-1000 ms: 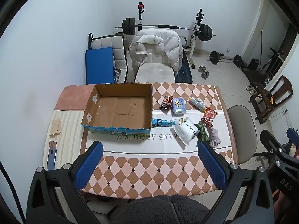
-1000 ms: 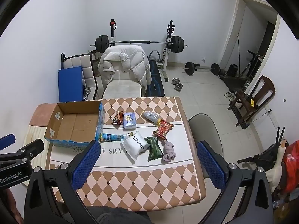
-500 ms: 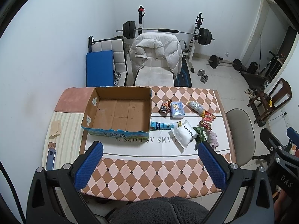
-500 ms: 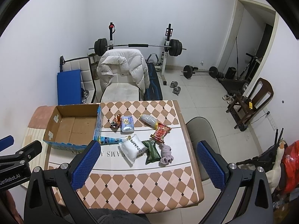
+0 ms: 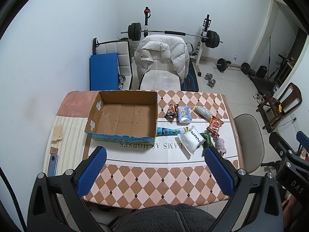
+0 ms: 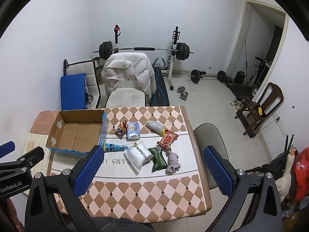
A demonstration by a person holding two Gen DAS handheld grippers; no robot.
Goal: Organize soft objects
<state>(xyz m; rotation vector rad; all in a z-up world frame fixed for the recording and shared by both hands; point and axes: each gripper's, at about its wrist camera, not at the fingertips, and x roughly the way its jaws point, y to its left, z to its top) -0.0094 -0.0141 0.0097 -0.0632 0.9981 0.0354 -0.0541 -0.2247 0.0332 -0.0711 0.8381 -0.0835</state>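
Observation:
An empty cardboard box (image 5: pixel 123 116) (image 6: pixel 77 133) sits on the left half of the checkered table (image 5: pixel 154 177). To its right lie several soft items: a white pouch (image 5: pixel 191 142) (image 6: pixel 138 156), a green packet (image 6: pixel 158 159), a grey sock bundle (image 6: pixel 173 162), a red snack bag (image 6: pixel 167 139), a silver pack (image 6: pixel 154 126), a blue tissue pack (image 6: pixel 132 130), a small brown packet (image 6: pixel 120 130) and a blue tube (image 6: pixel 117 147). My left gripper (image 5: pixel 154 172) and right gripper (image 6: pixel 152 171) hover high above the near table edge, both open and holding nothing.
A chair with a white puffer jacket (image 5: pixel 162 58) stands behind the table, a grey seat (image 5: pixel 249 135) at its right side. A barbell rack (image 6: pixel 144 49), dumbbells and a wooden chair (image 6: pixel 260 108) fill the room beyond. A phone (image 5: pixel 52 163) lies on the table's left strip.
Both grippers have risen and pulled back, so the table and its items look smaller and farther off. Nothing on the table has moved.

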